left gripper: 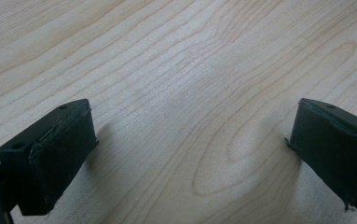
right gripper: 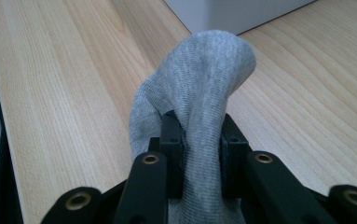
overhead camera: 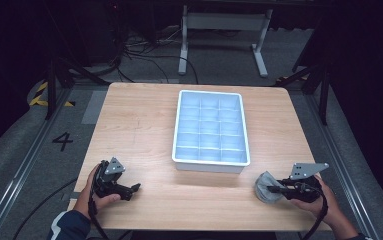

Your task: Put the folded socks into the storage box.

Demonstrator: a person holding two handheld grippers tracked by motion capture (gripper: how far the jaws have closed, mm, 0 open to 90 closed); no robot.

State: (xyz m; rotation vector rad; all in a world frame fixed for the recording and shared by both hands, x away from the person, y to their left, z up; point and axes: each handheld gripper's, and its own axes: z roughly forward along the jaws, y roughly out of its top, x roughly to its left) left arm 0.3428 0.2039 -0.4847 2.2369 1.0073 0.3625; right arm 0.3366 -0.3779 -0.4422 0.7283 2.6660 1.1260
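On the light wooden table with rounded corners (overhead camera: 139, 125), the right gripper (overhead camera: 275, 189), a black two-jaw tool topped by a grey three-cornered plate, is clenched on a soft grey knitted sock (overhead camera: 265, 188) at about five o'clock from the table's middle, close to the near edge. In the right gripper view the sock (right gripper: 199, 84) is pinched between the two black jaws, its fabric bulging up and over them in a rounded hump, with the wood grain running away on either side. The left gripper (overhead camera: 131, 190), the same black build, rests low over the table at about seven o'clock, held in a hand with a dark sleeve at the wrist; its jaws stand released and wide apart, and the left gripper view has bare wood between the two black pads (left gripper: 57, 158). A white plastic tray divided into rows of small rectangular compartments (overhead camera: 212, 165) sits at the table's centre, reaching toward twelve o'clock, with its near wall just beyond the sock, apart from it.
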